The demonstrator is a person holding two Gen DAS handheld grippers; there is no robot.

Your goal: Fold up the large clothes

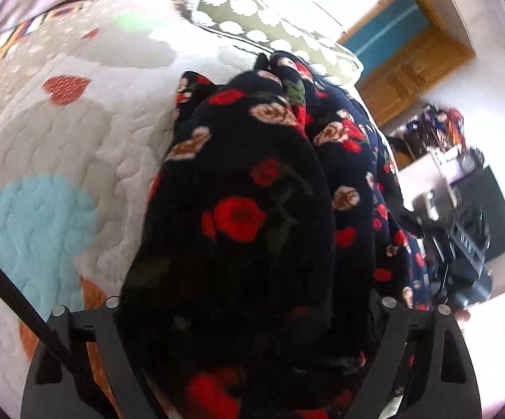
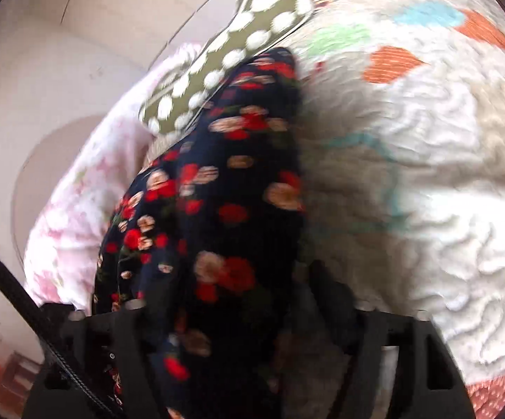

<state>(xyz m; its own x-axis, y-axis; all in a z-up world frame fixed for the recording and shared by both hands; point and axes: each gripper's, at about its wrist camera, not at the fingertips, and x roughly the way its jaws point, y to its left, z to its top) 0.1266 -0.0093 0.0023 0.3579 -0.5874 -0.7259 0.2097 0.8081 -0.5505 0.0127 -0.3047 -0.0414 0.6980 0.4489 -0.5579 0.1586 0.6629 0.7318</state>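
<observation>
both the left gripper [image 1: 249, 349] and the right gripper [image 2: 238, 342] pinch the dark cloth with red and pink roses [image 1: 252, 192], lifted above the bumpy white quilt with coloured patches [image 1: 60, 122], likely to fold it.

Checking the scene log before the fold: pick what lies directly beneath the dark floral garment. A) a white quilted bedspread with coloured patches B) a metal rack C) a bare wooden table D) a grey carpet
A: the dark floral garment drapes over a white quilted bedspread with blue and orange patches, beside a green pillow with white dots.
</observation>
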